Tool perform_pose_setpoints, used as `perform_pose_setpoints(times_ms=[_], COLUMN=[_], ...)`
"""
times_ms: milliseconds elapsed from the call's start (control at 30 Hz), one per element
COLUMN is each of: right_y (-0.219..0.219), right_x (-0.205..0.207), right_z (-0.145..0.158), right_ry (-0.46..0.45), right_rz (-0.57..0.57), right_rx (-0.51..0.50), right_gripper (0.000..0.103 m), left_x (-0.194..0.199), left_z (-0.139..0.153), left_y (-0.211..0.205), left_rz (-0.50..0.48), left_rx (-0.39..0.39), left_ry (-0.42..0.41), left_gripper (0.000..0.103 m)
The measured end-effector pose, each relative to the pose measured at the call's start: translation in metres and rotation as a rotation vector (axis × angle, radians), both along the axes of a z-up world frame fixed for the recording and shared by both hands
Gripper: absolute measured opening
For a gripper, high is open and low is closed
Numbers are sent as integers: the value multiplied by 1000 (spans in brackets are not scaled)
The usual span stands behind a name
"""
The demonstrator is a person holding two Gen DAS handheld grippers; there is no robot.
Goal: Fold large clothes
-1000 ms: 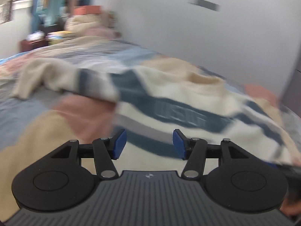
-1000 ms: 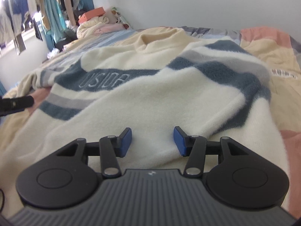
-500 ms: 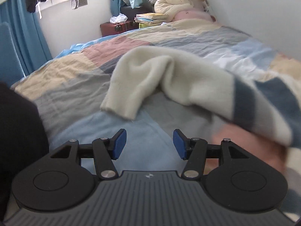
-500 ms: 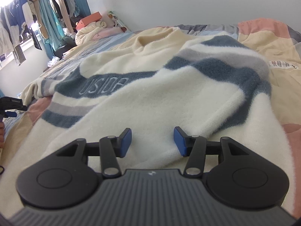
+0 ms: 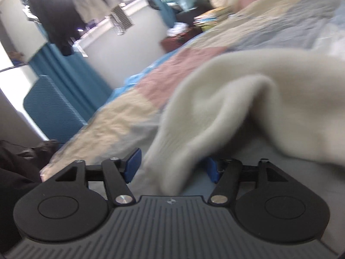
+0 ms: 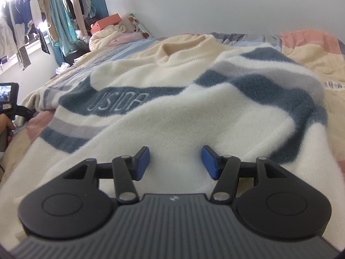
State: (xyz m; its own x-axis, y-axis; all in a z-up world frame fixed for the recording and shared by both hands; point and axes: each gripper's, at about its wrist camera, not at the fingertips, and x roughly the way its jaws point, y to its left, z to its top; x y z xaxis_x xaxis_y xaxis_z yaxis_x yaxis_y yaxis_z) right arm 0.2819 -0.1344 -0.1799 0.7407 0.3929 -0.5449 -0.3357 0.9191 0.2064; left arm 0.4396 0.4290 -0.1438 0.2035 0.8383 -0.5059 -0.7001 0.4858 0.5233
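Lying spread on the patchwork-quilted bed (image 6: 306,49) is one fluffy cream sweater with blue-grey stripes (image 6: 194,112). One cream sleeve cuff (image 5: 170,168) sits between the fingers of the left tool (image 5: 172,168), whose jaws have just been closing but do not yet press it. The right tool (image 6: 175,161), just widening, hovers spread over the sweater's body, pinching nothing.

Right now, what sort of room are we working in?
Most likely a lived-in bedroom: a cream sweater with blue-grey stripes lies spread on a pastel patchwork quilt covering a bed, and assorted clothes hang by a bright window.
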Motion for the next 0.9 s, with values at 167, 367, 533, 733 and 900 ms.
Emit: perform_pose_setpoints(times_ms=[167, 367, 533, 733, 900], right_y=[0, -3, -6, -6, 2], right_x=[2, 3, -1, -6, 0], right_z=[1, 4, 6, 7, 6], right_ry=[10, 40, 68, 71, 62], right_rz=[0, -13, -39, -41, -41], right_rx=[10, 38, 70, 63, 31], right_gripper=[57, 57, 56, 56, 57], left_x=[-41, -79, -92, -105, -93], left_z=[23, 77, 84, 45, 13], left_y=[41, 40, 33, 36, 45], left_rz=[178, 99, 47, 41, 107], left_rx=[-13, -150, -463, -804, -892], left_ry=[-118, -335, -566, -966, -1065], left_gripper=[4, 3, 4, 70, 70])
